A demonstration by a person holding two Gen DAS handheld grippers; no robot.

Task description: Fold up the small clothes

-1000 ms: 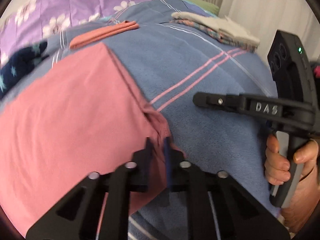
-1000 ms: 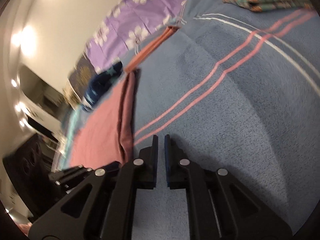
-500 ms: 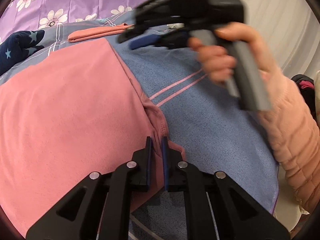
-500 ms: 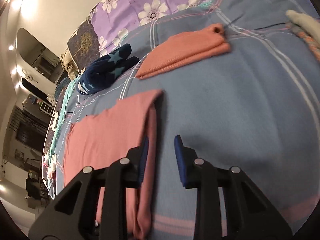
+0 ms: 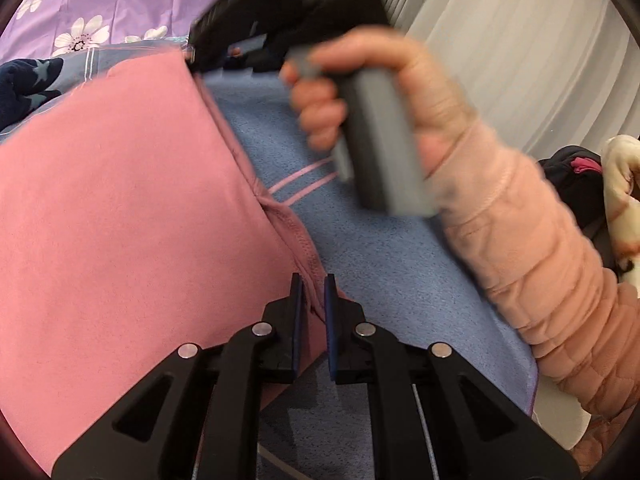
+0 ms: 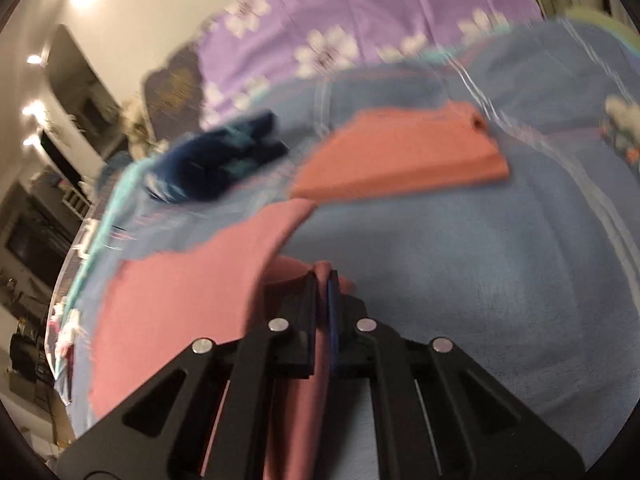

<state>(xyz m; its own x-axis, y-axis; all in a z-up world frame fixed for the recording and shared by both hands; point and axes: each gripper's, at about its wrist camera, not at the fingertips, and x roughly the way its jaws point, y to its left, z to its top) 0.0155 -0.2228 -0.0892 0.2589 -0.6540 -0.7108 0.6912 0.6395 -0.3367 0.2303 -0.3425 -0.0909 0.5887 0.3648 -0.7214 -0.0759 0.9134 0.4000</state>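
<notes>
Pink garment (image 5: 120, 208) lies flat on the blue blanket (image 5: 384, 264), ahead-left of both tools, likely pinned at two edge points for a fold | left gripper (image 5: 313, 292) nearly closed, pinching the near hem | right gripper (image 6: 322, 280) clamped on the far corner, fabric bunched between its jaws | folded orange piece (image 6: 404, 156) beyond.

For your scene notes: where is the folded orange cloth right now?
In the right wrist view, the orange cloth lies folded on the blue blanket, upper centre, beyond the pink garment and right of the navy star cloth.
</notes>
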